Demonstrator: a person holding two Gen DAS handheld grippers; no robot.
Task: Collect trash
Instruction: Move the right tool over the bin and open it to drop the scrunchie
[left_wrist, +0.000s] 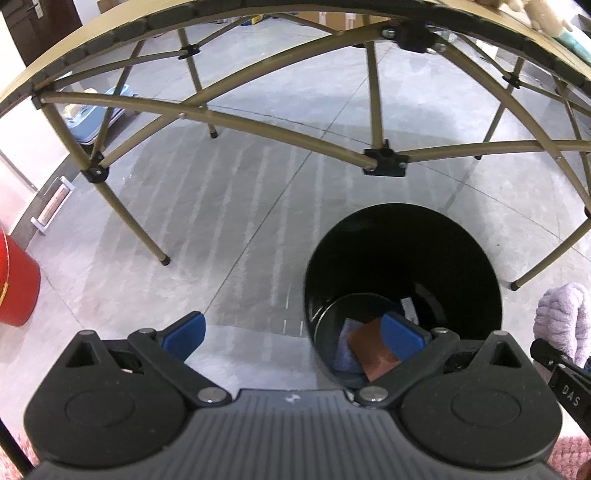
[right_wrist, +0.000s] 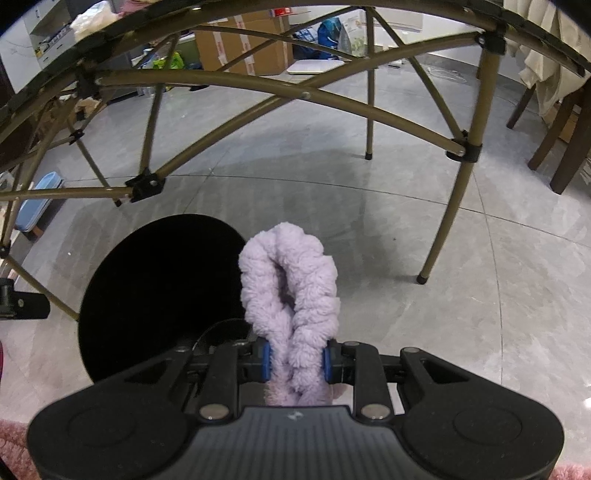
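A black round trash bin (left_wrist: 402, 236) stands on the grey floor below a folding table. A brown flat piece (left_wrist: 373, 349) and a blue-grey cloth (left_wrist: 345, 350) lie at its bottom. My left gripper (left_wrist: 293, 338) hangs open and empty above the bin's near left rim, its right pad over the opening. In the right wrist view my right gripper (right_wrist: 295, 363) is shut on a fluffy lilac scrunchie (right_wrist: 290, 280), held just right of the bin (right_wrist: 159, 291). The lilac scrunchie (left_wrist: 563, 317) also shows at the right edge of the left wrist view.
The folding table's tan metal legs and cross braces (left_wrist: 236, 122) span the floor behind the bin. A red container (left_wrist: 14, 284) stands at the left. Dark wooden chair legs (right_wrist: 561, 147), cardboard boxes (right_wrist: 243, 40) and a pink rug (right_wrist: 14, 443) border the area.
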